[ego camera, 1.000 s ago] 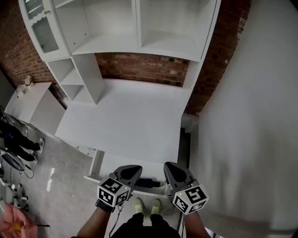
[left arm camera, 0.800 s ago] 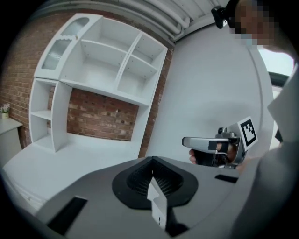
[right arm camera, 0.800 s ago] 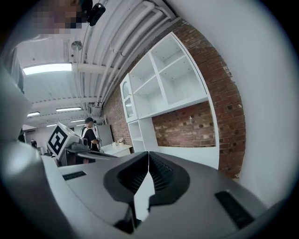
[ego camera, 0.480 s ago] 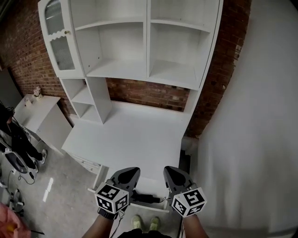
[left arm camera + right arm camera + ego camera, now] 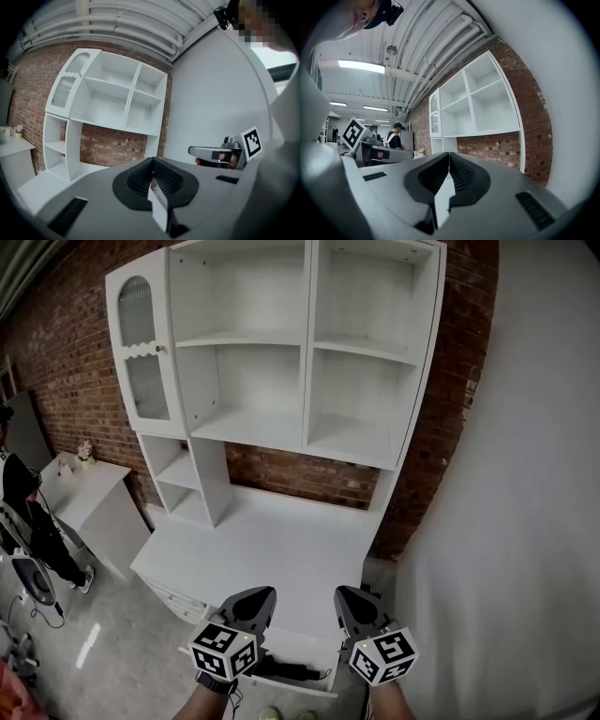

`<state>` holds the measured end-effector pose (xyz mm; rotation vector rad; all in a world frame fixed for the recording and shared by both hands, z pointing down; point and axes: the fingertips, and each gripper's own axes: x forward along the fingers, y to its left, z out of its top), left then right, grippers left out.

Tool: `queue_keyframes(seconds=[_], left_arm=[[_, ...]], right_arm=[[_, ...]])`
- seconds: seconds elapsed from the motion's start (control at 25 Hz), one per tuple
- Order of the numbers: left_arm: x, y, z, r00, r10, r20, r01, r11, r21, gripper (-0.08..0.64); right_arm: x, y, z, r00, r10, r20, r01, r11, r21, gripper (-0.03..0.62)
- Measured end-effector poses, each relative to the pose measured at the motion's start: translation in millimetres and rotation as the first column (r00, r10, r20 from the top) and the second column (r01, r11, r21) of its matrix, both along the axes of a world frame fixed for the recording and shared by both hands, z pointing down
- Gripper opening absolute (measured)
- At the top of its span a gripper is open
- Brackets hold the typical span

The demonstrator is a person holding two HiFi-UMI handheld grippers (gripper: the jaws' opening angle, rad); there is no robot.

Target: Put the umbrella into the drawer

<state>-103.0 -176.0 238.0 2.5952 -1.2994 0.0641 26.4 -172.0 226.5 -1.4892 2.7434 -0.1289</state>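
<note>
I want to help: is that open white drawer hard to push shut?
Probably easy: the drawer looks shallow and shows just a slim black umbrella. It should slide straight, not tip, being set in the desk.

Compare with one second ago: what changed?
The left gripper and right gripper rose from the drawer and levelled toward the shelf unit; the head view tilted up with them. Unchanged: both are shut and empty, and the dark umbrella lies in the open drawer.

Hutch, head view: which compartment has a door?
The far-left upper compartment: it alone is closed by a door with an arched ribbed-glass pane. The other compartments are open shelves.
</note>
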Motion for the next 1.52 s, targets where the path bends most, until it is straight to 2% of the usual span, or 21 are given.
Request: queue_keyframes(seconds=[0.56,0.96,1.52], left_arm=[[-13,5,-61,0.998,-0.056,-0.014,0.057,0.991,0.118,0.006],[-15,7,-59,0.996,-0.086,-0.003,0.086,0.987,0.132,0.006],[-12,7,-59,0.996,-0.088,-0.003,0.088,0.986,0.14,0.006]], right_arm=[[7,6,-57,0.999,0.035,0.004,-0.035,0.995,0.098,0.003],[7,4,-51,0.999,0.049,-0.019,-0.047,0.994,0.098,0.003],[13,5,-53,0.999,0.05,-0.019,-0.048,0.993,0.112,0.003]])
